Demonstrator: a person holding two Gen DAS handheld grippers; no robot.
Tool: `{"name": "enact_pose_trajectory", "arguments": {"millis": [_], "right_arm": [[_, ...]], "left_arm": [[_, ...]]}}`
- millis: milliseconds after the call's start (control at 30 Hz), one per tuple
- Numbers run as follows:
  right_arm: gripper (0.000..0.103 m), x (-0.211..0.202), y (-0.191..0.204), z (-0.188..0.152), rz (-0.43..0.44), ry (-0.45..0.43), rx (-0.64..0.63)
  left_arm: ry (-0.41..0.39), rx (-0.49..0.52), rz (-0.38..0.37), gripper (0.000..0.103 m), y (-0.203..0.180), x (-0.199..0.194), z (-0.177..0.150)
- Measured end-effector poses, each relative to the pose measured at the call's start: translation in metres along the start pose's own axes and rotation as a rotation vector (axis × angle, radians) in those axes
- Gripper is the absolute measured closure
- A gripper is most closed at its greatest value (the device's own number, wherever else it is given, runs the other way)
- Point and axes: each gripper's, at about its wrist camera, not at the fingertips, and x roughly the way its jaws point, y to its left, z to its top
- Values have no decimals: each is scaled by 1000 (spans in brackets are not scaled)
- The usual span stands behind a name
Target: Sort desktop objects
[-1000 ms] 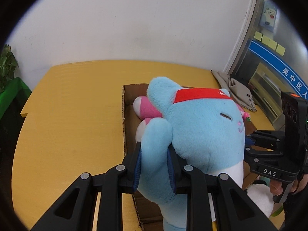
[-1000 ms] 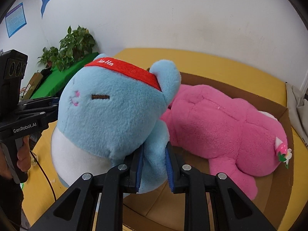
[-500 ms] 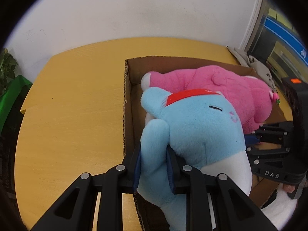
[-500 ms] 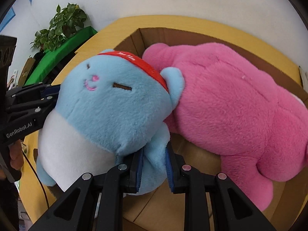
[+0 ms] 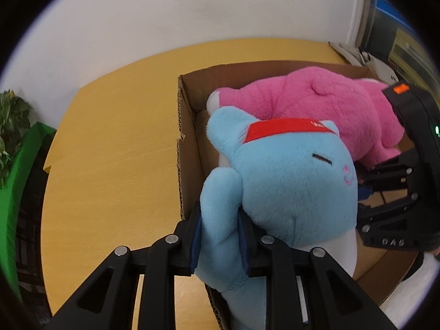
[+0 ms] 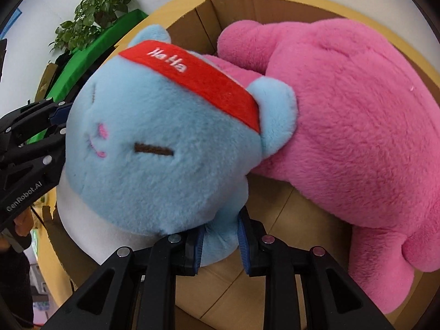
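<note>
Left tongs (image 5: 220,238) and right tongs (image 6: 221,243) each clenched on the blue plush (image 5: 288,192), pink plush (image 6: 357,137) beyond, inside cardboard box (image 5: 189,126)

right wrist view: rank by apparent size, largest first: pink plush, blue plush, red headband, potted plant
1. pink plush and blue plush: look alike in area; the blue one is nearer the camera, so no ranking.
2. red headband.
3. potted plant: looks smallest, but it stands far back, so true size is unsure.
</note>
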Motion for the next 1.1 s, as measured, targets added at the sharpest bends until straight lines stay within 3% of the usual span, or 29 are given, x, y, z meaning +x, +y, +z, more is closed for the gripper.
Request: {"name": "enact_pose_trajectory", "arguments": {"millis": [200,300,433,500,567,700,800,900,1067,1100], "right_arm": [[76,8,11,-11,-1,52,-47],[71,6,14,-15,-25,37,-46],[45,-25,4,-26,-48,-58,-20],[34,-44,0,-32,-19,-106,-3],[16,-58,-3,-38,14,-139,-8],[13,-42,-13,-33,8,-106,7],[16,-18,-23,-24,-12,-56,22],[25,-10,-25,-17,31,-57,12],[81,0,-9,-9,72,-24,-34],[81,1,-5,-8,65,-16,-43]], "left_arm": [[10,69,38,81,-12,-8,-13],[-34,34,-11,79,-3,-23,-9],[-137,-30,-64,78,2,-58,-4],[-159,6,-51,78,-9,-65,0],[-142,14,-47,77,-16,-57,3],[-95,-28,-35,78,-11,-35,5],[-90,-92,-108,78,5,-35,-1],[-66,-85,-93,78,10,-31,-4],[-67,-59,-70,78,0,-27,0],[-67,-54,-62,78,-3,-26,1]]}}
